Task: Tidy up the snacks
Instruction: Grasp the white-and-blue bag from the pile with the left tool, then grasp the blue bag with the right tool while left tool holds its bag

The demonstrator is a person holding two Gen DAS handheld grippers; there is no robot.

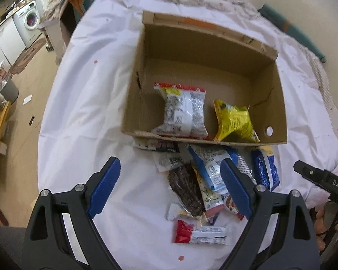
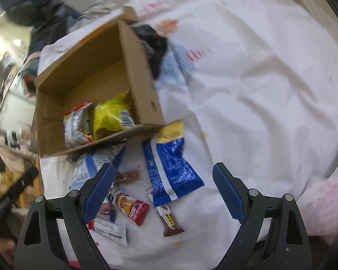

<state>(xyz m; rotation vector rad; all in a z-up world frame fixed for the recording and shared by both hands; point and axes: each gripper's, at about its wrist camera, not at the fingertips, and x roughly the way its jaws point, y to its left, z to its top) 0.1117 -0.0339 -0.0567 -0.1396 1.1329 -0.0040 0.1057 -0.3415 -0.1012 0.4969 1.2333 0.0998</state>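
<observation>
- The cardboard box sits in the upper middle of the left wrist view, on a white sheet spread over what looks like a bed. It already holds a clear-and-red packet and a yellow bag, both against its near wall.
- The rest of the snacks lie in a loose pile on the sheet just below the box's near wall: a blue bag, a light blue packet, a dark packet, a red-and-white bar, a brown bar and a red rice-cake pack.
- The left hand-held gripper has its jaws spread wide and holds nothing; it hovers over the middle of the pile.
- The right hand-held gripper is likewise wide apart and empty, with the blue bag and brown bar between its fingers in the lower centre of its view.
- The step in hand looks like choosing the next snack to pick up.
- To do it well: take one item at a time, starting with one lying on top or apart, such as the blue bag.
- Close on a crimped end or a flat edge rather than the puffy middle, so the wrapper does not slip or burst.
- Lift clear of the near wall, then release in the bare far part of the box.
</observation>
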